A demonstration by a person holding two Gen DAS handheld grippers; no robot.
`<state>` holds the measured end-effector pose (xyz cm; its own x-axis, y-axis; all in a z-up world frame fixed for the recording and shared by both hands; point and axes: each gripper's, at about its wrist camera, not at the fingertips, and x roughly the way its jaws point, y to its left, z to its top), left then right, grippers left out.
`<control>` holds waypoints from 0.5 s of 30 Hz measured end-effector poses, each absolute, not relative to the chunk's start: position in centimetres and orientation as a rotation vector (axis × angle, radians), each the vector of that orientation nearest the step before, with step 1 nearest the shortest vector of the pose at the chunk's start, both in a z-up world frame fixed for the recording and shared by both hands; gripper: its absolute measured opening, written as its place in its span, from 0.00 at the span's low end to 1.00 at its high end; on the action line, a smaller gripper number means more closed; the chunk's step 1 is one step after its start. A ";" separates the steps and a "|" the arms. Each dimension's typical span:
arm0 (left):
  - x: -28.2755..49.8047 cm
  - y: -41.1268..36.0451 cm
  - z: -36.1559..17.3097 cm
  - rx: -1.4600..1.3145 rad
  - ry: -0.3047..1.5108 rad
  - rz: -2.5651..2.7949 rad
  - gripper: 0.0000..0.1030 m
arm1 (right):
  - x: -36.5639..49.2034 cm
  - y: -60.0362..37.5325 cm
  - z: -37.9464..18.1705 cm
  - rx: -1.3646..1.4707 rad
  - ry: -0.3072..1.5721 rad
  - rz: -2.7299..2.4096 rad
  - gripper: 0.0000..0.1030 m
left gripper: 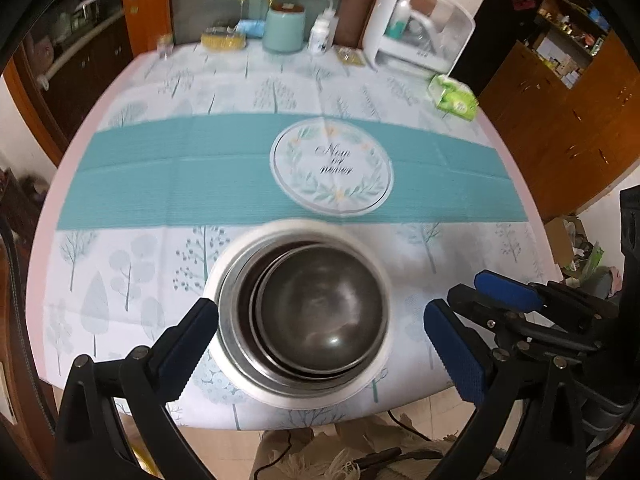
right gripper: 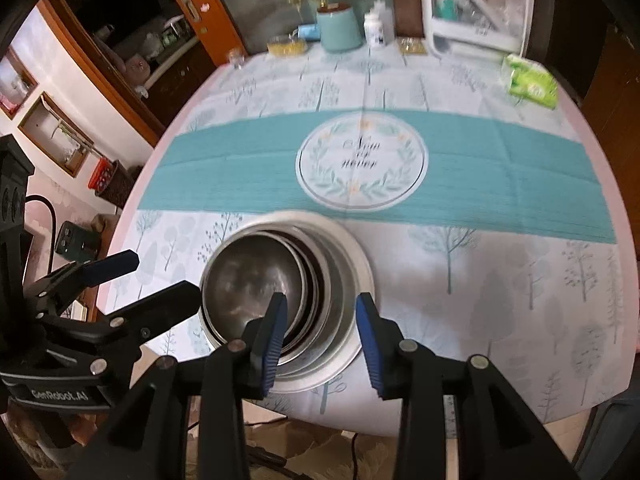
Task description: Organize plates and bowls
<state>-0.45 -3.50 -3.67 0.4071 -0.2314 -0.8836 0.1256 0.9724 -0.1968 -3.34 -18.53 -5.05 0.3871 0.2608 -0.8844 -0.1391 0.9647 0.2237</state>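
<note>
left gripper: jaws are spread wide, one pad on either side of the bowl stack, nothing is pinched.
right gripper: jaws are parted above the stack's near rim, nothing is gripped between the pads.
bowl stack: nested metal bowls are seated in a white outer bowl, set near the table's front edge.
tablecloth: the round emblem is seen just beyond the stack.
tissue pack: placed far right of the stack.
teal canister: stood far behind the stack, beside a white bottle.
white appliance: set at the back right.
</note>
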 end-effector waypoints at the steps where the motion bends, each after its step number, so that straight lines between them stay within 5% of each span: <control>1: -0.6 -3.9 -3.2 -0.101 1.117 -0.228 0.99 | -3.5 -18.8 -4.7 0.121 1.135 0.252 0.35; 11: -3.2 -7.5 2.2 -0.020 0.953 -0.179 0.99 | -5.6 -21.3 -0.1 0.095 0.987 0.177 0.36; 15: -4.0 -8.1 3.9 0.010 0.887 -0.134 0.99 | -6.2 -22.2 1.5 0.082 0.927 0.152 0.50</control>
<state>-4.03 -8.14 3.90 0.6239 -0.1123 -0.7734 0.1203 0.9916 -0.0469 -6.17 -22.21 1.51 0.5905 0.1661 -0.7898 -0.0952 0.9861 0.1362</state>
